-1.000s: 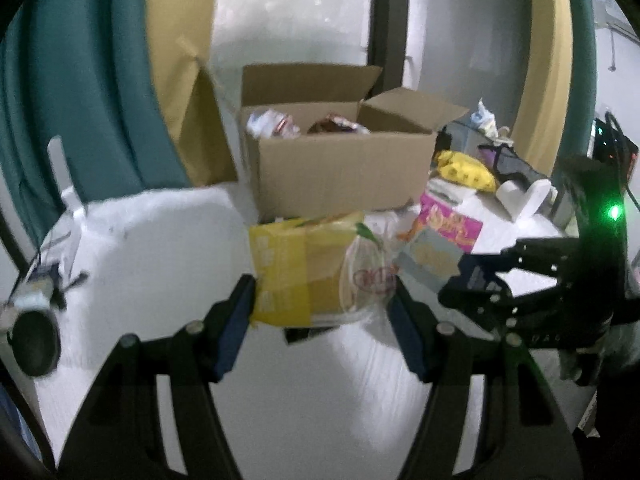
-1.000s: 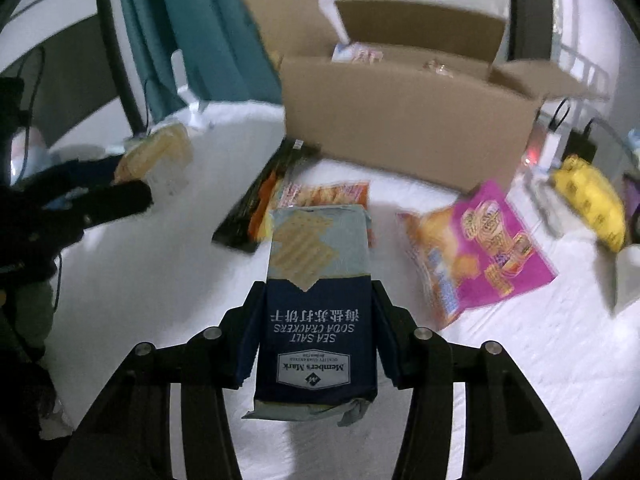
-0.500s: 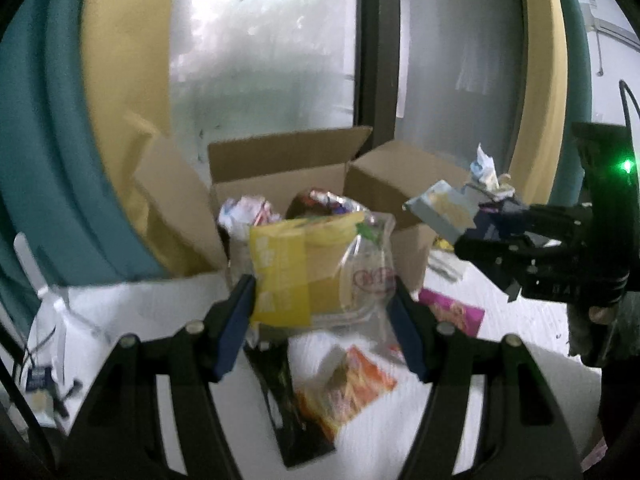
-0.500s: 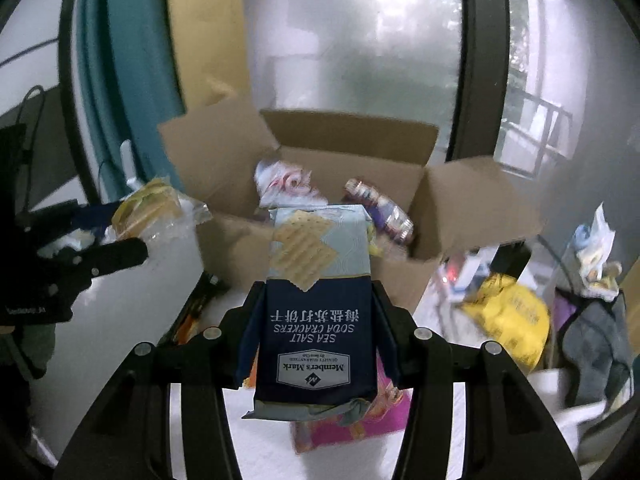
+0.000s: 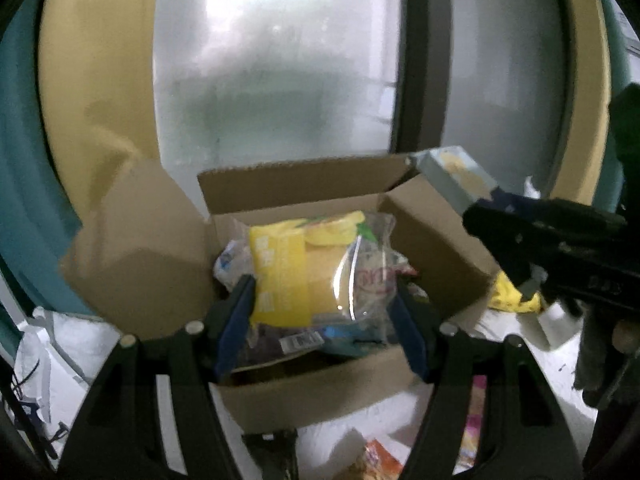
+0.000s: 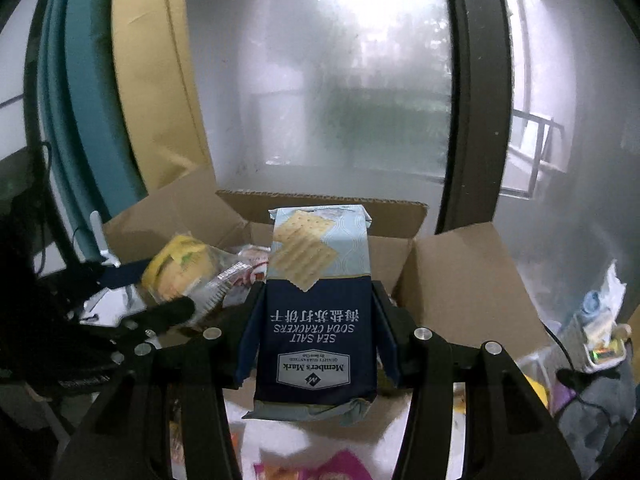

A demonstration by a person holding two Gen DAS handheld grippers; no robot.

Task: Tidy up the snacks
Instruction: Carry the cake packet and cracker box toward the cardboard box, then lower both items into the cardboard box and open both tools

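My left gripper [image 5: 322, 312] is shut on a yellow and clear snack bag [image 5: 312, 268] and holds it above the open cardboard box [image 5: 320, 396], which has several snack packs inside. My right gripper [image 6: 318, 328] is shut on a blue sea salt soda crackers pack [image 6: 318, 320] and holds it upright over the same box [image 6: 460, 288]. The right gripper and its crackers pack [image 5: 456, 176] show at the right in the left wrist view. The left gripper with the yellow bag [image 6: 180, 268] shows at the left in the right wrist view.
Loose snack packets lie on the white table in front of the box, an orange one [image 5: 380, 460] and a pink one [image 6: 340, 468]. A yellow bag [image 5: 508, 296] and clutter [image 6: 596, 340] lie right of the box. A frosted window and curtains stand behind.
Both grippers have risen from the table and moved forward with their snacks, and now hold them over the open box.
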